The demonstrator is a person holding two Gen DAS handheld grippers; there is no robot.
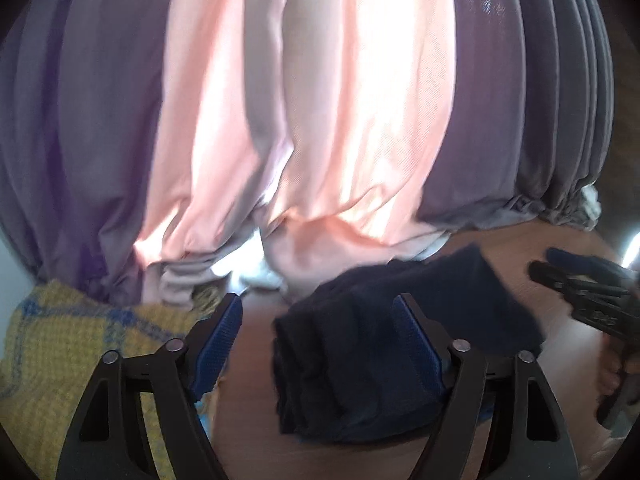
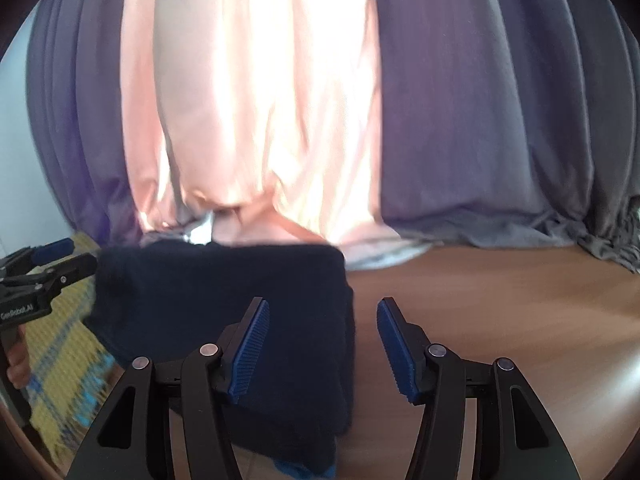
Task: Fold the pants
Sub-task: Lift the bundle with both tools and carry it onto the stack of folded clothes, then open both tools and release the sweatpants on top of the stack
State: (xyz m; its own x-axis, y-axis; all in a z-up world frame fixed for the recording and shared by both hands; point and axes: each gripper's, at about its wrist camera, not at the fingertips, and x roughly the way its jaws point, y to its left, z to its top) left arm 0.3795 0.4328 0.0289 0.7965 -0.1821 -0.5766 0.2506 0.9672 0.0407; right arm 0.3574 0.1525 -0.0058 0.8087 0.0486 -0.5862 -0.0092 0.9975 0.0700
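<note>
Pants (image 2: pixel 224 312) lay folded in a compact stack on the worktop (image 2: pixel 500 300); left gripper (image 1: pixel 320 344) and right gripper (image 2: pixel 324 344) both hovered half-open, empty. Folding looked finished.

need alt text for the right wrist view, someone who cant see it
Folded dark pants lie on a wooden table, with the right tool open above their right edge, gripping nothing. A yellow checked cloth and the left tool sit at left; pink and purple curtains hang behind.
</note>
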